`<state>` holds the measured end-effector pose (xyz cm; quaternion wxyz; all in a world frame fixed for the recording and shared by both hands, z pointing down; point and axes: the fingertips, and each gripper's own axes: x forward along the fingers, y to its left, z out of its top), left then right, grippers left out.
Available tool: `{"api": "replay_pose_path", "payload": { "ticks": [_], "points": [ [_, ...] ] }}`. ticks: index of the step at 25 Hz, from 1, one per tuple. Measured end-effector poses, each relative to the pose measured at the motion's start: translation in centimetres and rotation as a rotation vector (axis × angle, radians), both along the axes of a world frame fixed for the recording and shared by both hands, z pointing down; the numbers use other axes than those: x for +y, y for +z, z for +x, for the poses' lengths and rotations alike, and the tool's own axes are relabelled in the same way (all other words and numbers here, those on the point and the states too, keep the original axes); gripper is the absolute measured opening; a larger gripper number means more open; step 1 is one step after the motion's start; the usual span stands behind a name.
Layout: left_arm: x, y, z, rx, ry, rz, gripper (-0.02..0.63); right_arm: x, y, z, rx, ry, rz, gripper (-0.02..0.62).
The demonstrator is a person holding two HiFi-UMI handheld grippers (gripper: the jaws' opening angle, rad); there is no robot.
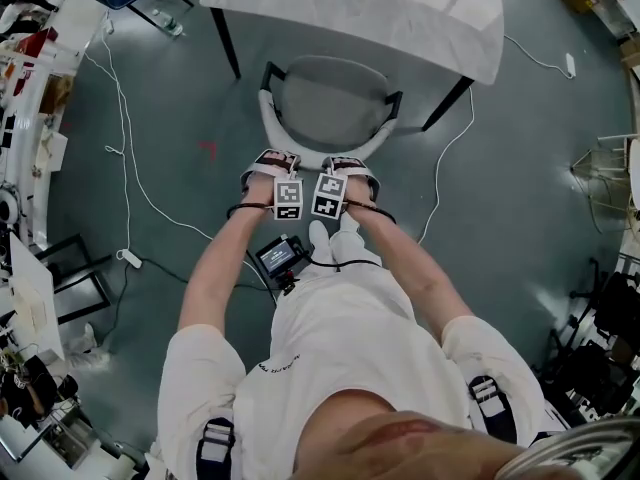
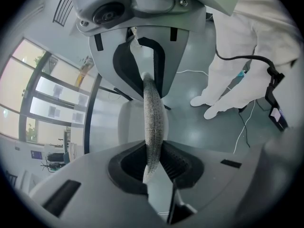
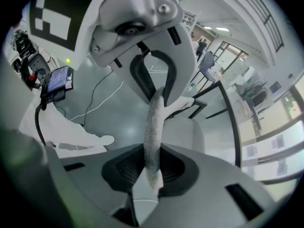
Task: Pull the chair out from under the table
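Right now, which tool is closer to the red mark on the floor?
Left. The left tool grips the chair back near the mark; the right tool grips it farther over.

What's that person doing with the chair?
A person in white holds a claw in each hand. The left claw and the right claw are both clamped, side by side, on the curved top edge of the grey chair. Most of the seat shows out in the open, with its far end close to the edge of the white table.
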<state>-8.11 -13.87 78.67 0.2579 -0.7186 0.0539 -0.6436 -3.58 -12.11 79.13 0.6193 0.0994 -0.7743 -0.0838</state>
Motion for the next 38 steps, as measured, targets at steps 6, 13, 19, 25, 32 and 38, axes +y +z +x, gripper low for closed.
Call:
{"api": "replay_pose_path", "payload": {
  "ticks": [6, 13, 19, 25, 32, 38],
  "points": [
    [1.8, 0.2, -0.8, -0.004, -0.005, -0.010, 0.074, 2.0, 0.1, -0.8, -0.011, -0.001, -0.022, 0.080],
    [4.4, -0.1, -1.4, -0.002, -0.010, -0.023, 0.074, 4.6, -0.3, -1.5, -0.020, -0.002, -0.044, 0.080],
    [6.2, -0.1, -1.6, -0.010, -0.015, -0.034, 0.074, 6.5, -0.5, -1.6, -0.030, 0.009, -0.067, 0.080],
    [7.7, -0.3, -2.1, -0.001, -0.013, -0.053, 0.074, 7.9, -0.7, -2.1, -0.031, 0.012, -0.077, 0.080],
    [8.8, -0.2, -1.4, 0.000, -0.034, -0.075, 0.074, 9.0, -0.9, -1.4, -0.034, 0.007, -0.110, 0.078],
    [9.1, 0.0, -2.1, -0.001, -0.063, -0.109, 0.075, 9.2, -0.8, -2.2, -0.030, 0.015, -0.120, 0.081]
  ]
}}
